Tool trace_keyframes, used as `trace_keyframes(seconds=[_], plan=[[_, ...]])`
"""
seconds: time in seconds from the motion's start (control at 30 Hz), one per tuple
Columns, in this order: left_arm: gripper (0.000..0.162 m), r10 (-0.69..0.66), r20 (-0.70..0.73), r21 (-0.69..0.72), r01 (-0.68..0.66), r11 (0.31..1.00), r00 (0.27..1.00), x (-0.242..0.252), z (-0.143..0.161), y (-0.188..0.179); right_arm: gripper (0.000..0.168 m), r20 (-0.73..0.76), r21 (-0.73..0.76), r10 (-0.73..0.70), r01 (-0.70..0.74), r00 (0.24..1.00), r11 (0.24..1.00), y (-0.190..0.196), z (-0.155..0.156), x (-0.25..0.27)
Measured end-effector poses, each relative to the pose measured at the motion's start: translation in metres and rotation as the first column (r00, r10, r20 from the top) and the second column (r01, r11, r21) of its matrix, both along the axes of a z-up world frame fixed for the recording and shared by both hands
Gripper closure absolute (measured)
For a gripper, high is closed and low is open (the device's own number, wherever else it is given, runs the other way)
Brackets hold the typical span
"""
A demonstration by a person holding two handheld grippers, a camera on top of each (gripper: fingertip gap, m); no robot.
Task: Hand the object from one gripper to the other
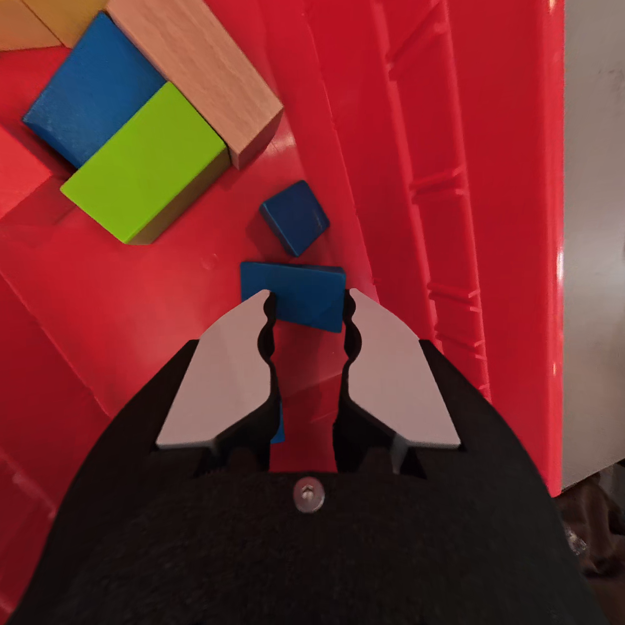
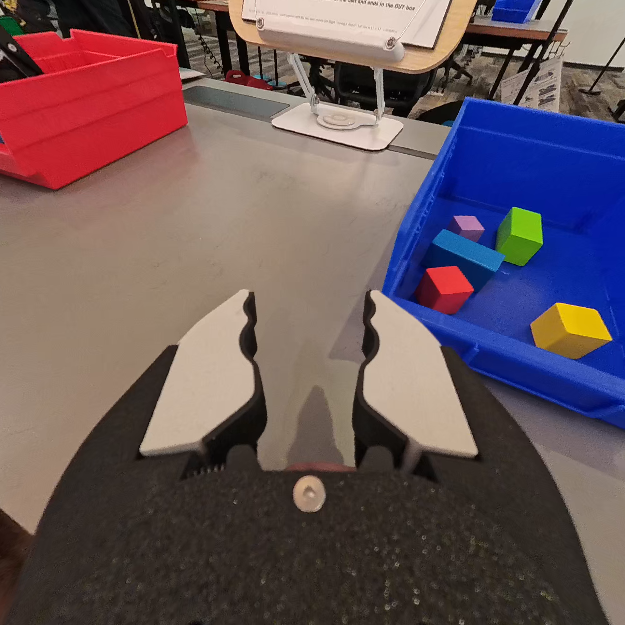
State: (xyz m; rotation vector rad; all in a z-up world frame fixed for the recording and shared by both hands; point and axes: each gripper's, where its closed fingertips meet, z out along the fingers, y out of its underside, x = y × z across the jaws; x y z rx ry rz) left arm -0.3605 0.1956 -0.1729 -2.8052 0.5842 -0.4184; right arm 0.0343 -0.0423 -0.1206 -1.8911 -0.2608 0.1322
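Observation:
In the left wrist view my left gripper point(image 1: 308, 294) reaches down into the red bin point(image 1: 406, 169). Its jaws are partly closed over a flat blue block point(image 1: 304, 287) on the bin floor. The right pad touches the block's right edge. The left fingertip covers the block's left part, so I cannot tell whether the block is gripped. A smaller blue cube point(image 1: 294, 216) lies just beyond it. My right gripper point(image 2: 309, 297) is open and empty, hovering above the grey table point(image 2: 203, 236) between the red bin point(image 2: 91, 111) and a blue bin point(image 2: 507, 162).
The red bin also holds a green block point(image 1: 145, 162), a larger blue block point(image 1: 91, 91), a plain wooden block point(image 1: 199, 67) and a red block point(image 1: 17, 176). The blue bin holds several coloured blocks, among them a yellow cube point(image 2: 571, 329). A white document stand point(image 2: 338, 125) is at the table's far edge.

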Motion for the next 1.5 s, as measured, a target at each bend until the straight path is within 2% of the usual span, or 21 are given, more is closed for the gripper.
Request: trace_keyframes(seconds=[0.13, 0.2, 0.37, 0.53, 0.77, 0.83, 0.97, 1.1, 1.23, 1.37, 1.5], plan=[[0.125, -0.017, -0.029, 0.004, 0.017, 1.0, 0.999, 0.0, 0.0, 0.0, 0.108, 0.013, -0.004, -0.003, 0.003, 1.0, 1.0, 0.0, -0.001, -0.001], [0.129, -0.011, 0.001, -0.002, 0.011, 1.0, 1.0, -0.001, 0.004, 0.0, 0.108, 0.03, 0.001, -0.009, 0.009, 1.0, 1.0, 0.0, -0.001, 0.0], [0.132, 0.042, 0.204, -0.076, -0.027, 0.997, 0.978, -0.01, 0.014, 0.002, 0.108, 0.03, -0.007, -0.005, 0.005, 1.0, 1.0, 0.001, -0.004, 0.0], [0.136, 0.111, 0.411, -0.143, -0.057, 0.988, 0.905, -0.023, 0.026, 0.006, 0.109, 0.01, -0.019, 0.005, -0.004, 1.0, 1.0, 0.002, -0.006, -0.002], [0.142, 0.11, 0.478, -0.134, -0.051, 0.99, 0.871, -0.026, 0.038, 0.004, 0.11, 0.007, -0.002, 0.015, -0.015, 1.0, 1.0, 0.004, -0.003, -0.006], [0.142, 0.106, 0.53, -0.118, -0.05, 0.992, 0.841, -0.024, 0.049, 0.004, 0.11, 0.009, -0.004, 0.017, -0.017, 1.0, 1.0, 0.004, -0.003, -0.008], [0.142, 0.052, 0.688, -0.067, -0.008, 0.998, 0.723, -0.013, 0.096, -0.004, 0.109, 0.068, 0.046, 0.057, -0.061, 0.996, 0.997, 0.009, 0.012, -0.023], [0.142, -0.03, 0.807, -0.018, 0.075, 0.997, 0.59, 0.019, 0.146, -0.026, 0.107, 0.181, 0.116, 0.222, -0.245, 0.958, 0.962, 0.029, 0.043, -0.068], [0.142, -0.087, 0.87, 0.001, 0.175, 0.985, 0.485, 0.076, 0.175, -0.057, 0.111, 0.241, 0.181, 0.394, -0.44, 0.887, 0.88, 0.055, 0.081, -0.122], [0.143, -0.126, 0.885, -0.013, 0.295, 0.955, 0.449, 0.138, 0.18, -0.093, 0.115, 0.223, 0.206, 0.511, -0.553, 0.83, 0.808, 0.08, 0.101, -0.168], [0.142, -0.147, 0.886, -0.038, 0.387, 0.921, 0.439, 0.188, 0.175, -0.123, 0.114, 0.21, 0.251, 0.501, -0.541, 0.84, 0.803, 0.104, 0.11, -0.186]])
